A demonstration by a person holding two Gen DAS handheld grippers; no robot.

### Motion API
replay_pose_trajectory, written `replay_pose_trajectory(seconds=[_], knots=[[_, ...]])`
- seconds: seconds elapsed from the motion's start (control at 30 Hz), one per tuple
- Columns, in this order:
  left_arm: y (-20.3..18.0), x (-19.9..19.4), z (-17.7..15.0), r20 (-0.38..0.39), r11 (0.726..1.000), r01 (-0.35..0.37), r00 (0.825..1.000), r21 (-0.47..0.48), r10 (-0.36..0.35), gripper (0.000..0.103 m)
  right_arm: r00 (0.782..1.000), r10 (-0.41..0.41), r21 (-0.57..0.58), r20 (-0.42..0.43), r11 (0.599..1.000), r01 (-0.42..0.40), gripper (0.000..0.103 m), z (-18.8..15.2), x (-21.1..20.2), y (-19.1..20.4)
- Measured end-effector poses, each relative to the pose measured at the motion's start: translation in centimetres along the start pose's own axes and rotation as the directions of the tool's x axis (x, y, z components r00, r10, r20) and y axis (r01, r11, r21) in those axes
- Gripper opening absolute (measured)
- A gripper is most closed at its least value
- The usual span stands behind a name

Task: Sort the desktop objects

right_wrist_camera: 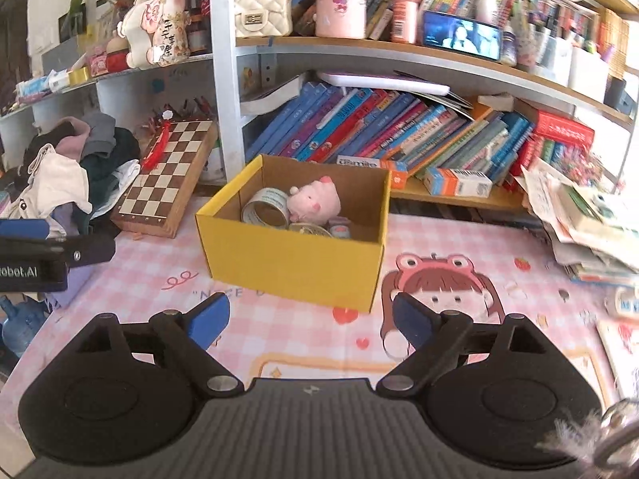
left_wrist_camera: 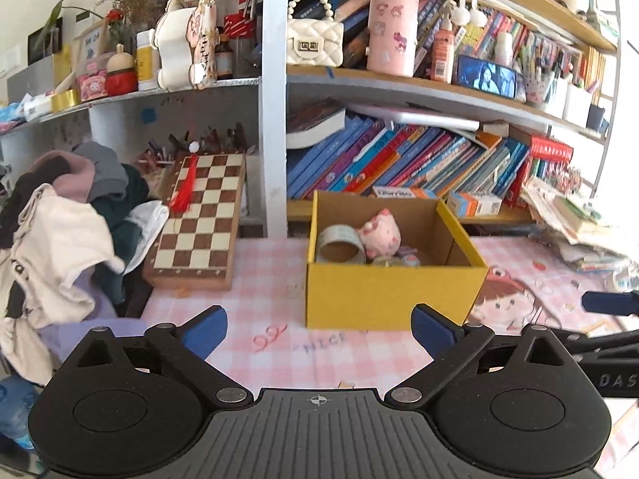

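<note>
Both grippers sit nearest me, left gripper (left_wrist_camera: 319, 329) and right gripper (right_wrist_camera: 309, 321), jaws wide, nothing between them, over the pink mat (right_wrist_camera: 279, 343). My judgement: next pick wants a level, slow approach, clearing the box wall. Beyond them the yellow box (right_wrist_camera: 295, 263) holds a tape roll (right_wrist_camera: 265, 211), a pink plush (right_wrist_camera: 315, 201) and small round bits I can't identify.

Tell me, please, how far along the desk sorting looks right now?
Done: the yellow box already holds a tape roll, a pink plush and some smaller bits. In hand: nothing; the left gripper and right gripper are both open and empty. Left: a small item at the mat's right edge, too blurred to identify.
</note>
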State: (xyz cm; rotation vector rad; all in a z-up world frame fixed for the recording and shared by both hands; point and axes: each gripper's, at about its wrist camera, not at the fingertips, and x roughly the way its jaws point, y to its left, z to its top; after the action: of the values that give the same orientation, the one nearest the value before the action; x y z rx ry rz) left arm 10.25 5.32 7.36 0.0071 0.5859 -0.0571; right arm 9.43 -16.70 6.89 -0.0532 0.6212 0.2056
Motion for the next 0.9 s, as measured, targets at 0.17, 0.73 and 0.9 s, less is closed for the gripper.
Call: replay_pose_trajectory(seconds=[0.17,0.73,0.9], knots=[[-1.0,-1.1,-2.4,-0.011,0.998,-0.039,0.999,0.05,0.04,0.1,0.999,-0.037,0.007,-0.016,0.999,0.037,0.089,-2.7,-0.9,0.3],[-4.9,-3.9,-8.2,-0.01,0.985,-0.053,0.998,0.165,0.056,0.1,0.99,-0.109,-0.015,-0.09,0.994,0.108,0.101,-10.1,-3.0,3.4],[-4.7,-3.7,-9.1,-0.062,0.988,-0.047,0.996,0.148,0.057,0.1,0.987,-0.115,-0.011,-0.114,0.993,0.115,0.102,-10.9,-3.1,3.5]])
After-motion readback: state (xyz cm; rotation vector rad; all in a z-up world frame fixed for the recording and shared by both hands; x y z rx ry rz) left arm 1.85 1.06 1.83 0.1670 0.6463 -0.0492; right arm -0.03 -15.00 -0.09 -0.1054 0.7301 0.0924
